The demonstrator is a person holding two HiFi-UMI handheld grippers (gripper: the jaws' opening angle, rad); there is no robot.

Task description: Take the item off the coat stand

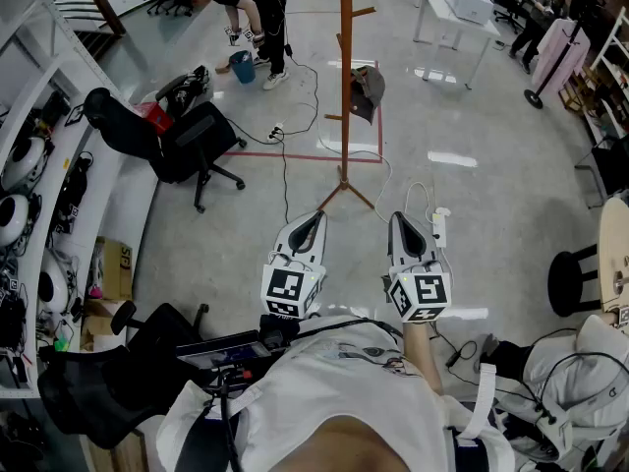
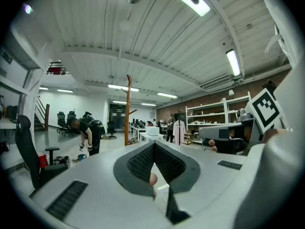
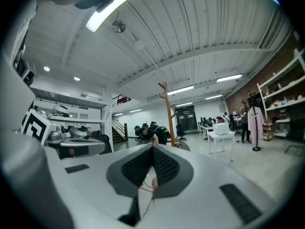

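Observation:
A tall wooden coat stand [image 1: 345, 67] rises from a red-taped patch of floor straight ahead of me, a few steps away. A grey cap [image 1: 368, 88] hangs on one of its right-hand pegs. Low in the head view my left gripper [image 1: 313, 216] and right gripper [image 1: 397, 218] are held side by side, level, pointing toward the stand's feet and well short of it. On both, the jaws are shut with nothing in them. The stand [image 2: 128, 109] shows far off in the left gripper view, left of the left gripper [image 2: 153, 146]. In the right gripper view the stand [image 3: 167, 113] shows beyond the right gripper [image 3: 152, 148].
A black office chair [image 1: 187, 136] stands left of the stand. A person [image 1: 251, 8] bends over near a blue bucket [image 1: 243, 67]. A white table [image 1: 457, 13] is at the back right. A power strip [image 1: 439, 226] and cables lie on the floor. A black stool [image 1: 575, 278] is at the right.

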